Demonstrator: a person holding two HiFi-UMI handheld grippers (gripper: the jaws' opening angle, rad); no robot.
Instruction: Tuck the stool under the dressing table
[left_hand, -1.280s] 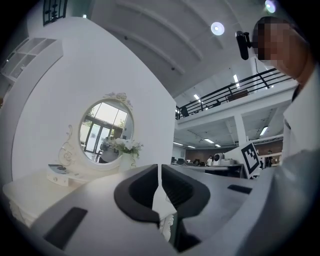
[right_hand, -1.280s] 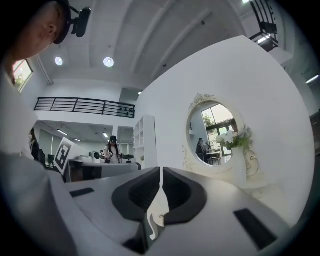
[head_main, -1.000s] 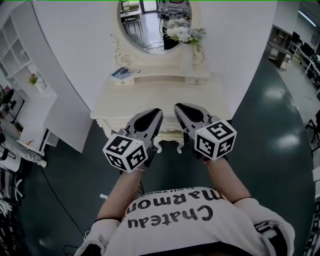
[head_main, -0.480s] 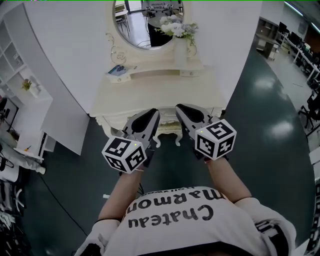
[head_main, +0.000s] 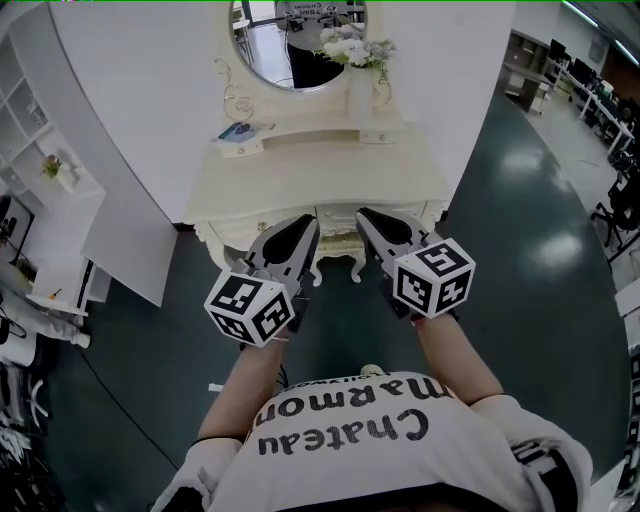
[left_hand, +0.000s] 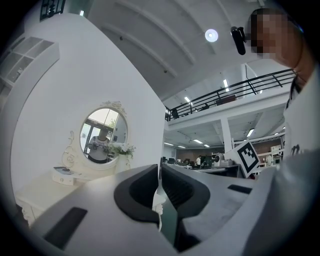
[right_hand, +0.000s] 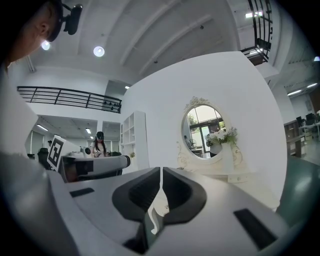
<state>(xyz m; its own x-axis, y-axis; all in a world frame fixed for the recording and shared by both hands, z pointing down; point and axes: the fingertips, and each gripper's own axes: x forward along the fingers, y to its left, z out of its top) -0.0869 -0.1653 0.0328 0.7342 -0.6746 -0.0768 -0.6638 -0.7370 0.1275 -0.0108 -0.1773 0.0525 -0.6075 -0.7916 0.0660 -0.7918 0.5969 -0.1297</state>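
While both sets of jaws are clenched on nothing, with only a hairline slit between them in each gripper view, my left gripper (head_main: 300, 235) and right gripper (head_main: 375, 228) hang level and side by side just beyond my forearms. Between their tips the stool (head_main: 336, 258) shows only its near rail and two curled legs. The rest of it is hidden beneath the front edge of the counter (head_main: 320, 175), so I judge it tucked in, or nearly. I cannot tell whether either gripper touches the rail. Compared with a second ago, the counter sits a little smaller and higher in the head view. Its drawer front (head_main: 262, 228) has come into sight, and the tips no longer overlap the top. The stool has kept its place under the edge meanwhile. I read that as me drawing back from a finished push, not driving it further. Farther off, the vase (head_main: 360, 92) and the mirror (head_main: 290, 45) stand at the back, undisturbed.
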